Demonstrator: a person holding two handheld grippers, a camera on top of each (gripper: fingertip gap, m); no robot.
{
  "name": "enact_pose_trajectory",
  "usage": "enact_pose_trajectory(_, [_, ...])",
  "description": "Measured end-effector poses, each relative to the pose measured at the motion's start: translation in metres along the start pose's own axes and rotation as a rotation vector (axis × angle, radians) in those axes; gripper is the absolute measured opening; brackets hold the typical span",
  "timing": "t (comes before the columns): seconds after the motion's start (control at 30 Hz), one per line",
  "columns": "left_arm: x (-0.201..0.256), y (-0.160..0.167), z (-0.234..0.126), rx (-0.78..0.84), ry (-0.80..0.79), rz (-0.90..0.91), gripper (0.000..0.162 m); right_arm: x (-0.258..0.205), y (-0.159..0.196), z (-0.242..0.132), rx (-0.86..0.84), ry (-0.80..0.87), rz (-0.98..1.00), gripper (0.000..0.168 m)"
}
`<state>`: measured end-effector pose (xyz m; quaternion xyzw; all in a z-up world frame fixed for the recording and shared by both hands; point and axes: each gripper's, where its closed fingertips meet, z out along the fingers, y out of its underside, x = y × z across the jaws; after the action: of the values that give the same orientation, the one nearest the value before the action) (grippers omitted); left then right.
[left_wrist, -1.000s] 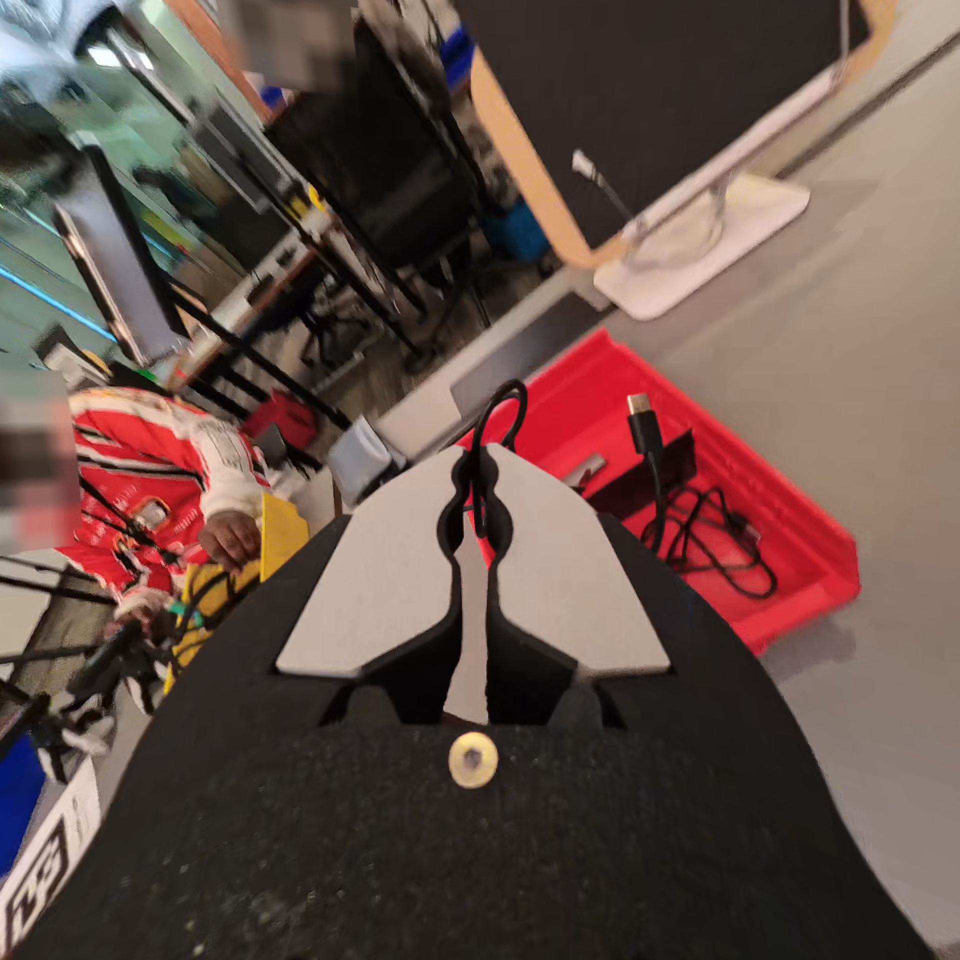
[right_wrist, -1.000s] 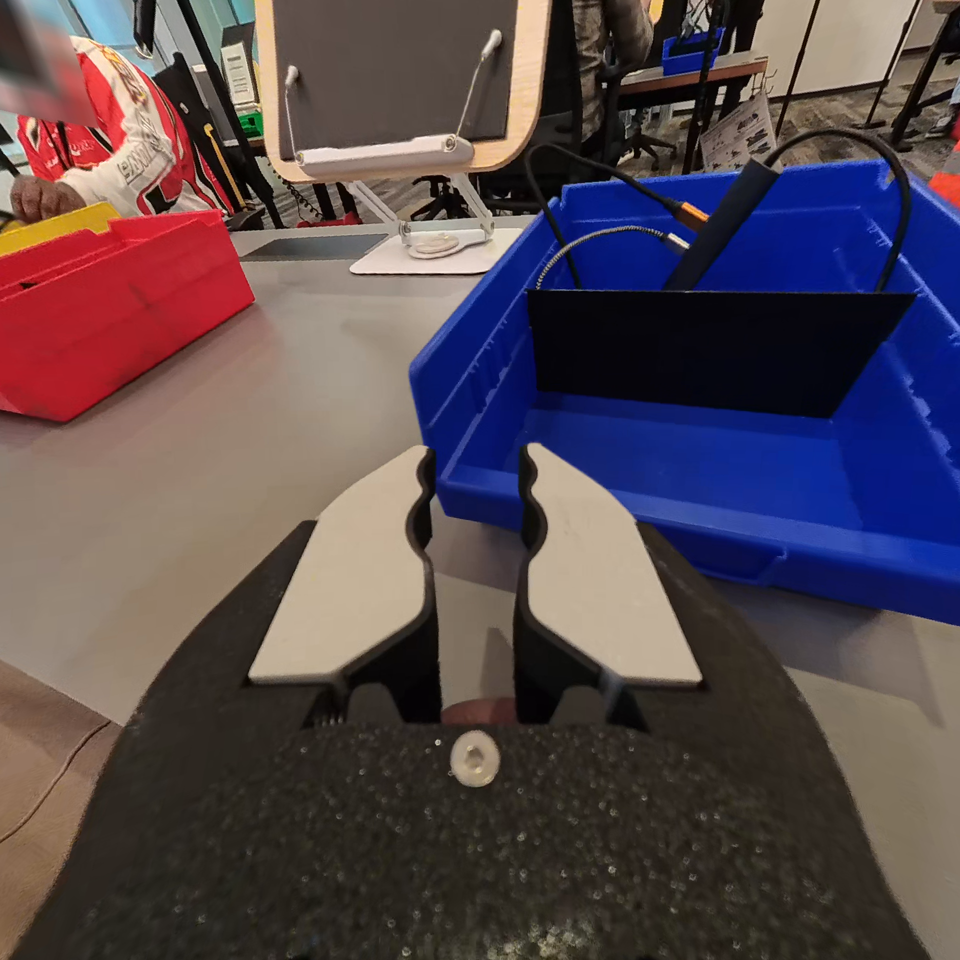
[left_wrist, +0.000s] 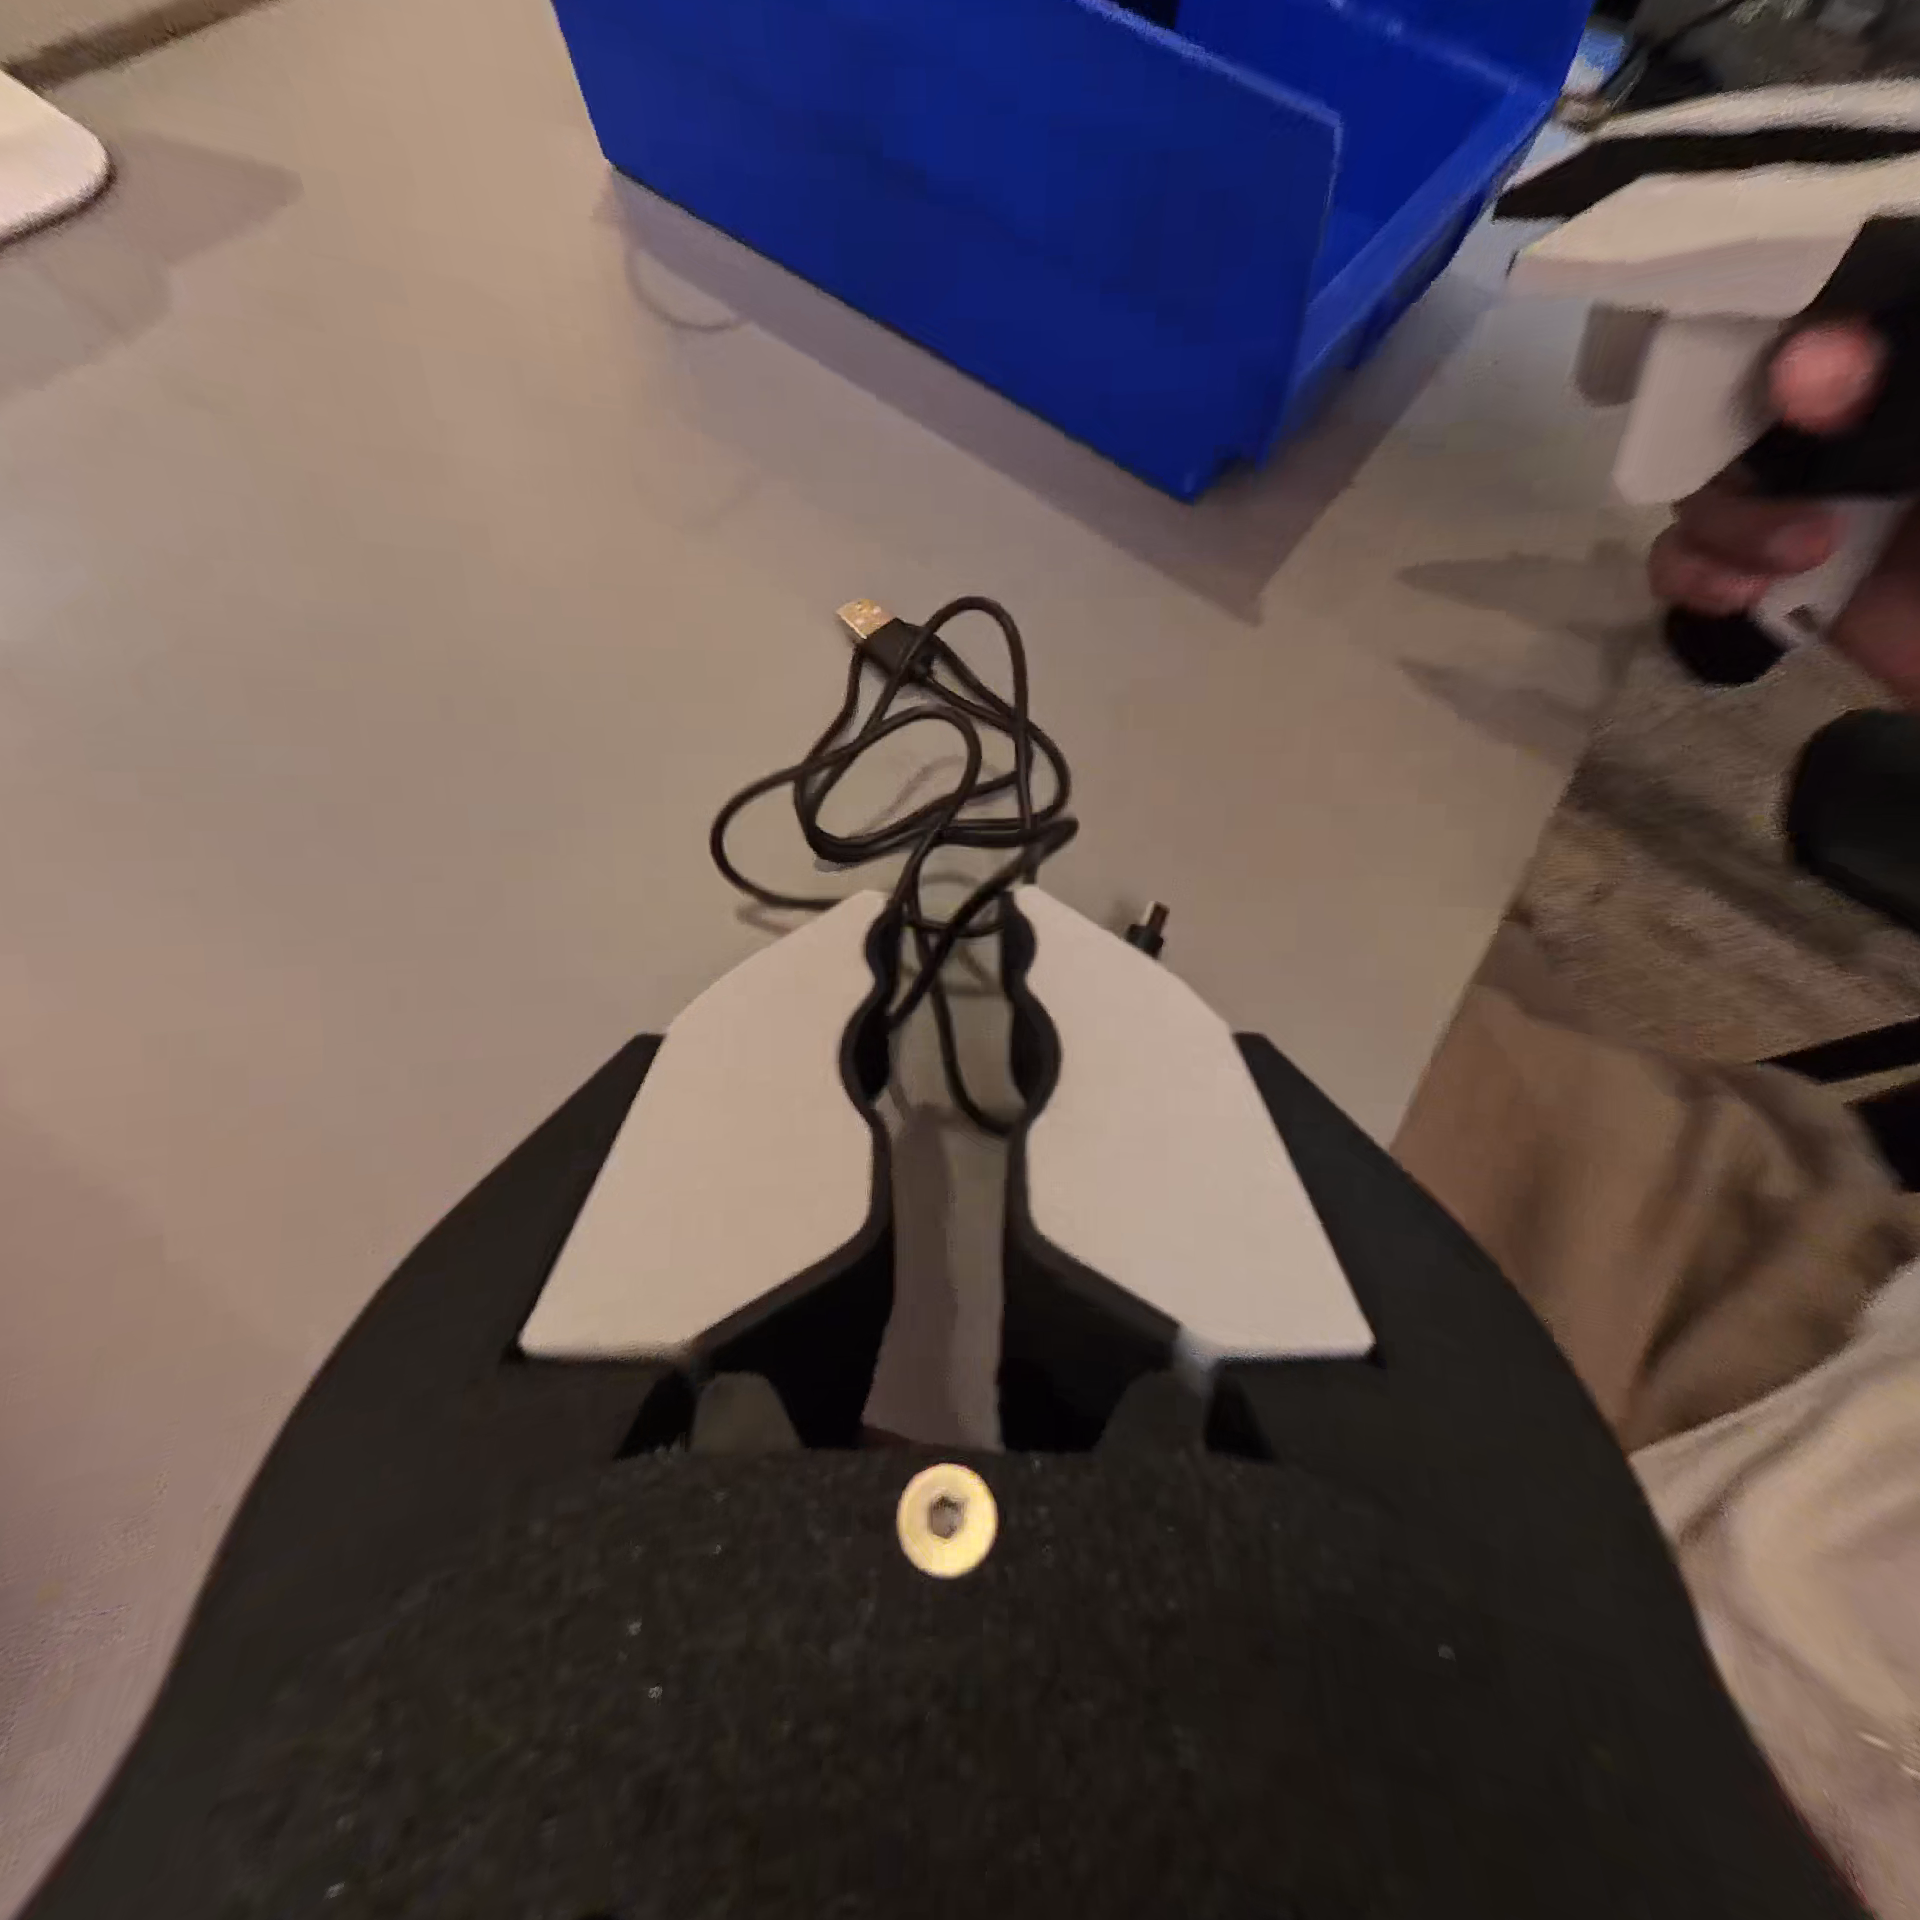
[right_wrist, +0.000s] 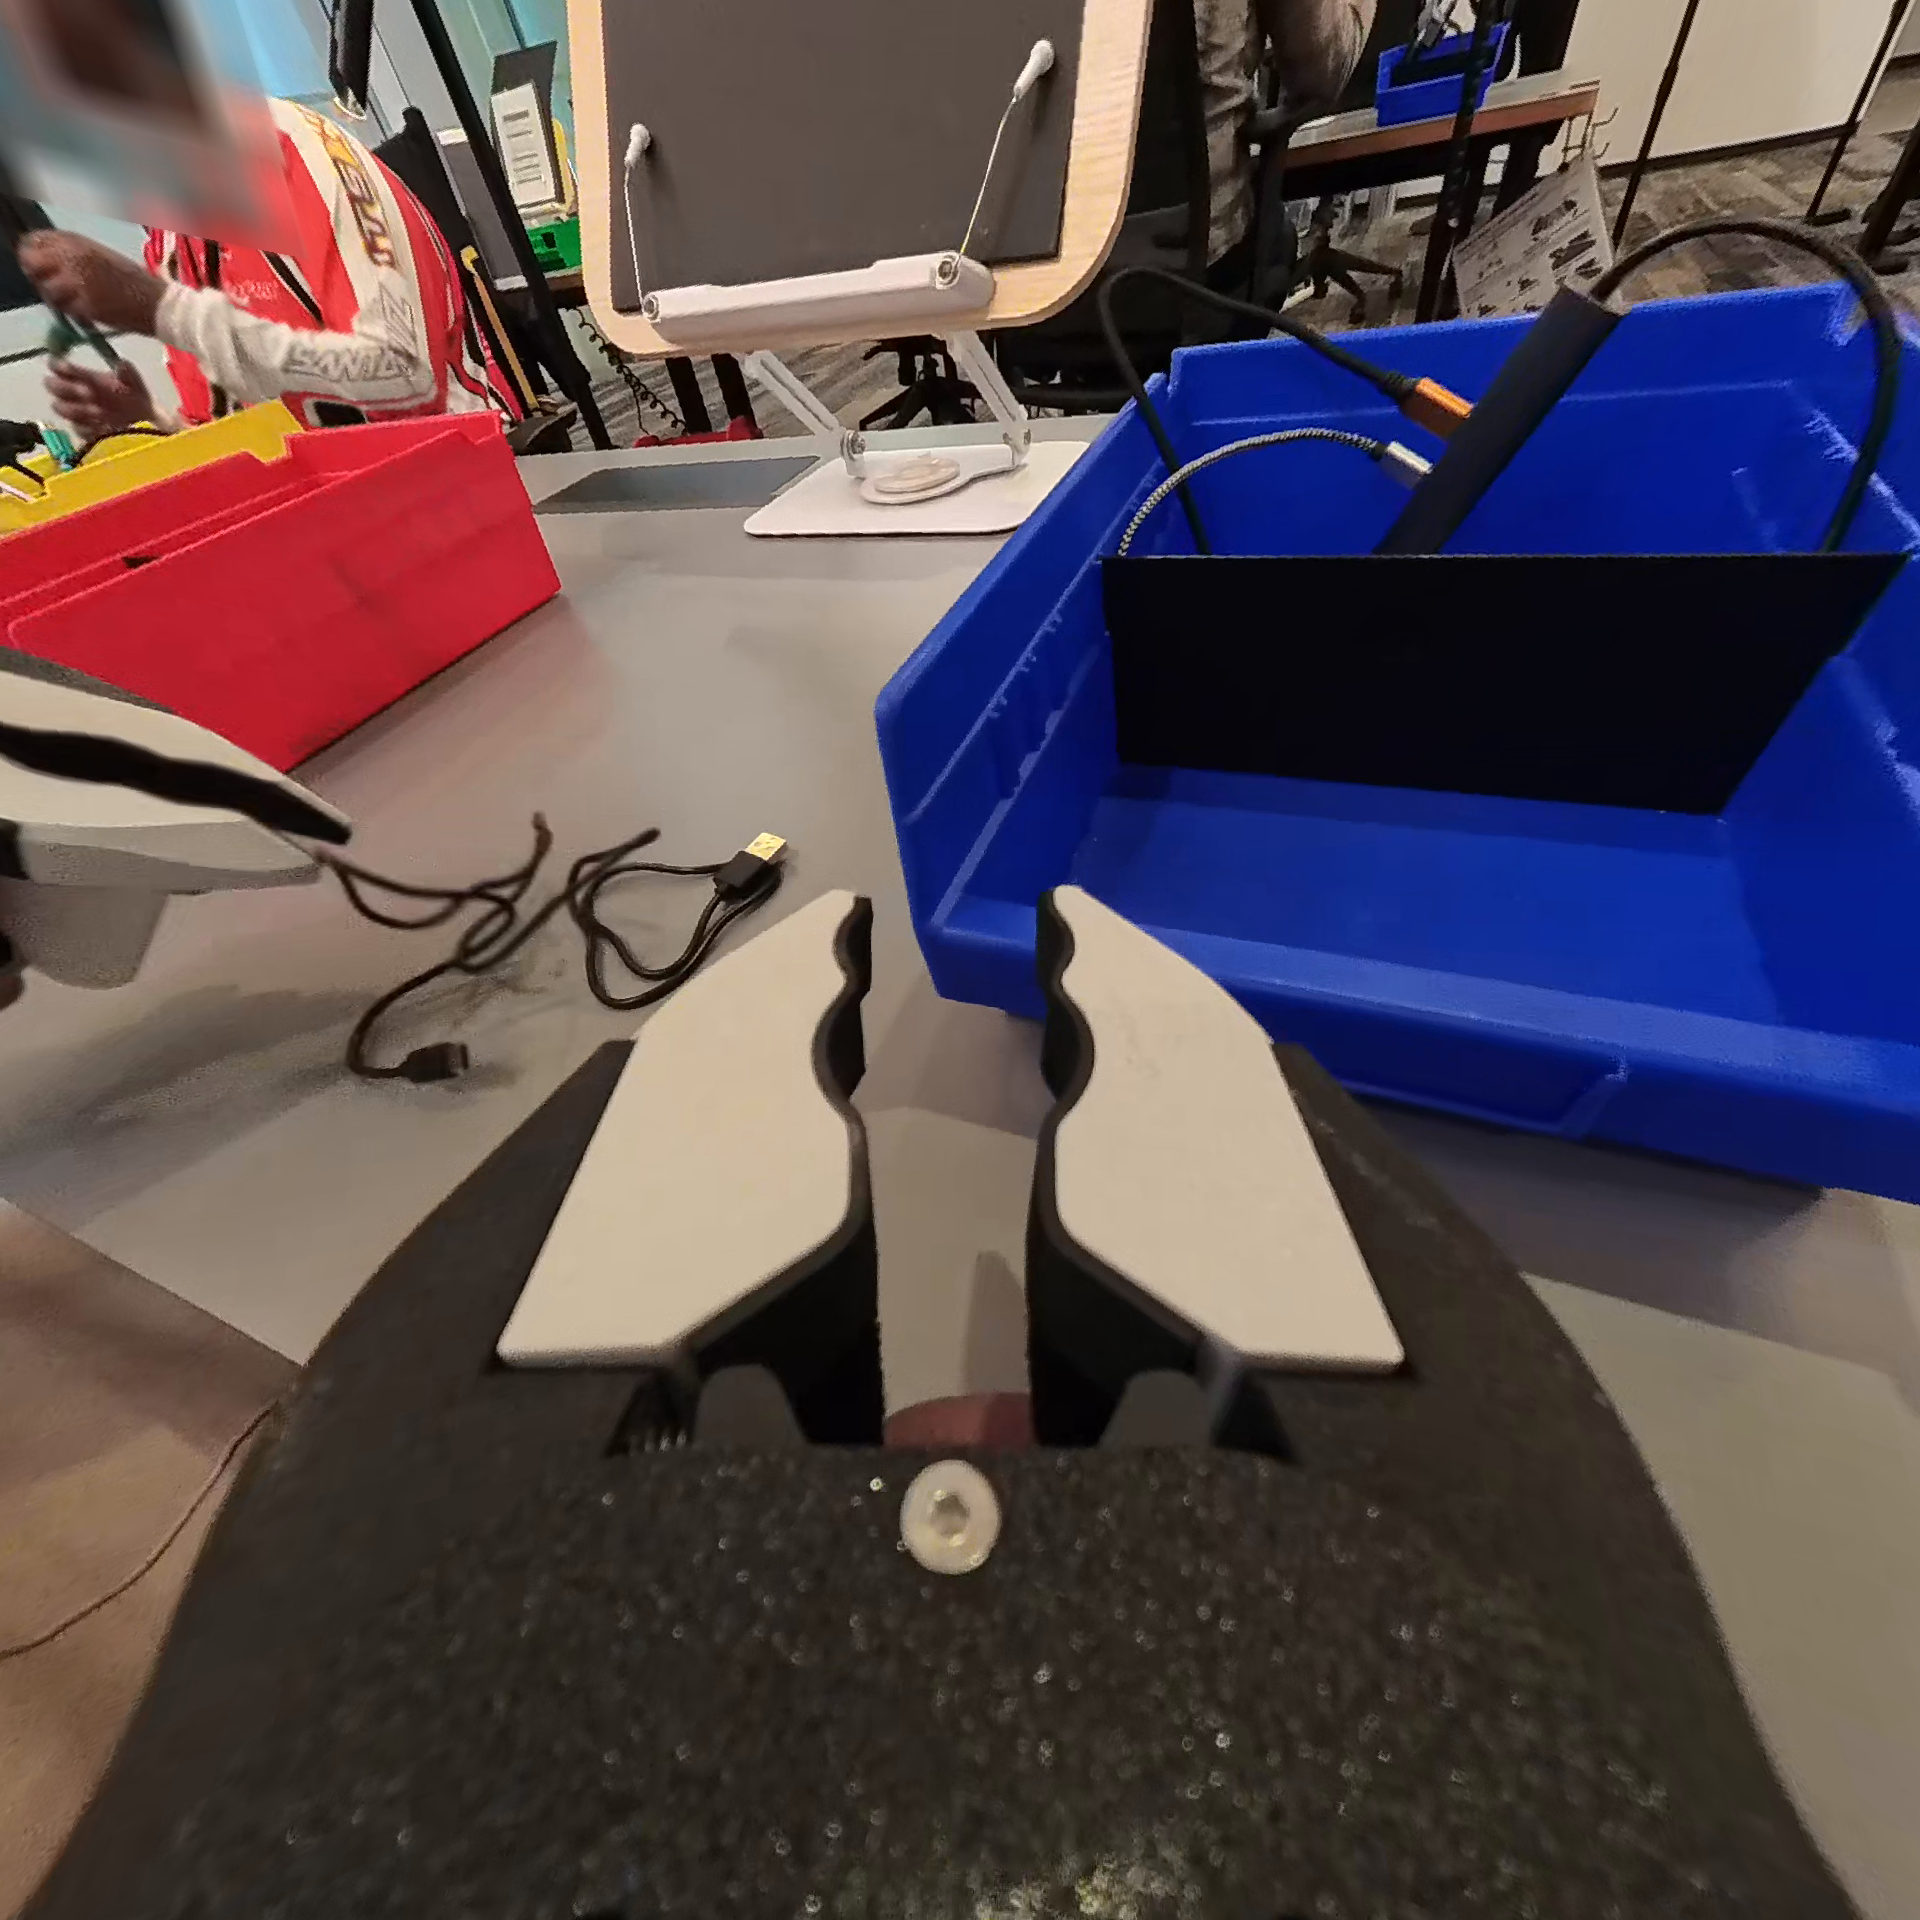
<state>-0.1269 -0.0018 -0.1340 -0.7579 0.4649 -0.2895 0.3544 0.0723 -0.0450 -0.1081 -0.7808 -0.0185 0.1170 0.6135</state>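
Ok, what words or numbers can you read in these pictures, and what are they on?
I don't quote writing, but here is where it stands.
Red and white jersey, far left: large lettering across the chest and sleeve.
White printed sheet, far right among the chairs: too small to read.
Paper notice behind the red bin: too small and blurred.
Left wrist view: none on the blue bin or the black cable.

- A blue bin (right_wrist: 1455, 935) sits on the gray table (right_wrist: 675, 675), with a dark divider (right_wrist: 1455, 675) inside.
- A red bin (right_wrist: 281, 592) sits far left.
- A black cable (right_wrist: 623, 914) lies tangled between them.
- A board on a white stand (right_wrist: 852, 208) is behind.
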Motion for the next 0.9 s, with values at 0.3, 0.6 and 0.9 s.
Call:
enact_pose_trajectory(0.3, [-0.052, 0.013, -0.102, 0.044, -0.032, -0.028, 0.032, 0.002, 0.001, 0.001, -0.004, -0.001, 0.001, 0.03])
enact_pose_trajectory(0.6, [-0.221, 0.007, -0.193, -0.317, -0.111, 0.152, 0.032, -0.01, 0.003, 0.011, -0.016, -0.059, 0.031, 0.03])
enact_pose_trajectory(0.9, [-0.372, 0.013, -0.162, -0.666, -0.251, 0.283, 0.033, -0.003, 0.003, 0.012, -0.018, -0.021, 0.01, 0.03])
